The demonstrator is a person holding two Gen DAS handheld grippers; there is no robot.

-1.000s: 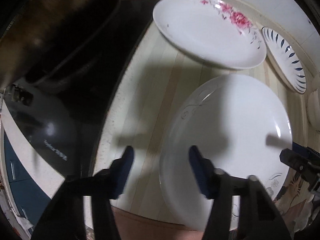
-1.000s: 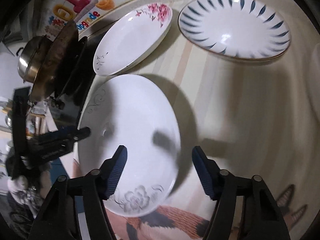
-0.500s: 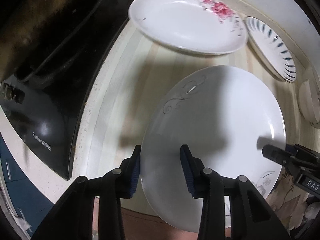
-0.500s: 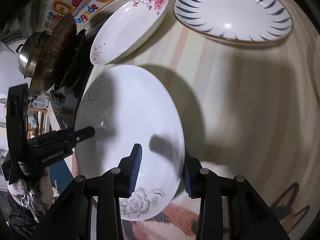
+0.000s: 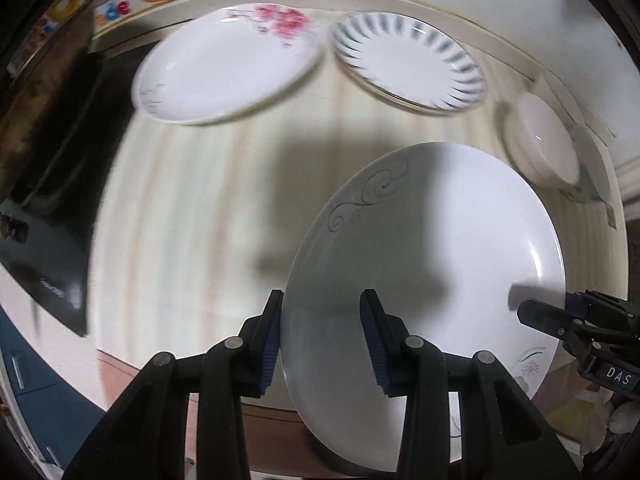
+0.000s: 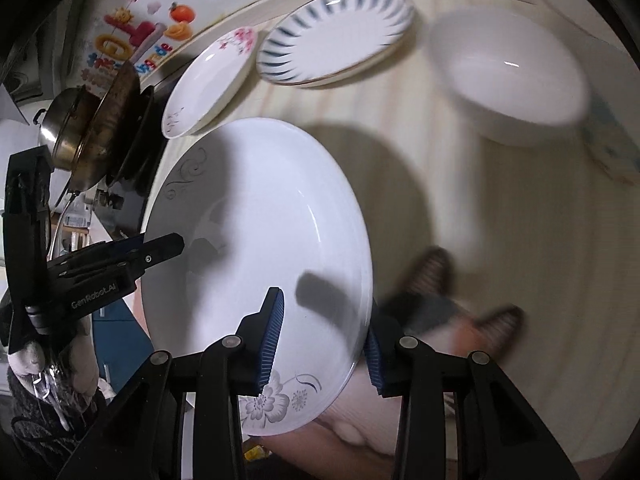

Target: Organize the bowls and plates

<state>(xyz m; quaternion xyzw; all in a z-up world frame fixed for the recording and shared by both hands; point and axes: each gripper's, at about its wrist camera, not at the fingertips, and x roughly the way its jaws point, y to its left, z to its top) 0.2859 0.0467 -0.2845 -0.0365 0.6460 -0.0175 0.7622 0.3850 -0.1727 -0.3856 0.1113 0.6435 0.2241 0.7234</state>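
Left wrist view: the left gripper (image 5: 320,334) has its jaws narrowed onto the near-left rim of a large white plate (image 5: 432,248), one blue pad outside the rim and one on the plate's face. The plate, with a grey scroll at its 11 o'clock edge, fills the lower right and carries nothing. At 4 o'clock the right gripper (image 5: 560,316) grips the opposite rim. On the striped worktop (image 5: 192,216) beyond, a pink-flowered plate (image 5: 224,68) sits at 11 o'clock and a blue-striped plate (image 5: 404,68) at 1 o'clock, both empty. A white bowl (image 5: 540,140) sits at 2 o'clock, its inside not visible from here. A black cooktop (image 5: 48,208) lies at 9 o'clock.

Right wrist view: the right gripper (image 6: 324,338) clamps the plate's (image 6: 256,248) near-right rim by the grey flower print; the left gripper (image 6: 160,246) holds the far edge at 9 o'clock. The white bowl (image 6: 508,76) at 2 o'clock is empty. The blue-striped plate (image 6: 336,38) and the pink-flowered plate (image 6: 212,76) lie at 12 and 11 o'clock, with a metal pot (image 6: 68,128) and a pan (image 6: 108,120) at 10 o'clock.

A second ago both pairs of jaws stood wide around the plate's edges; they have since closed on it. The worktop and its dishes have shifted across both views, and the bowl, then barely seen, is now in plain sight.
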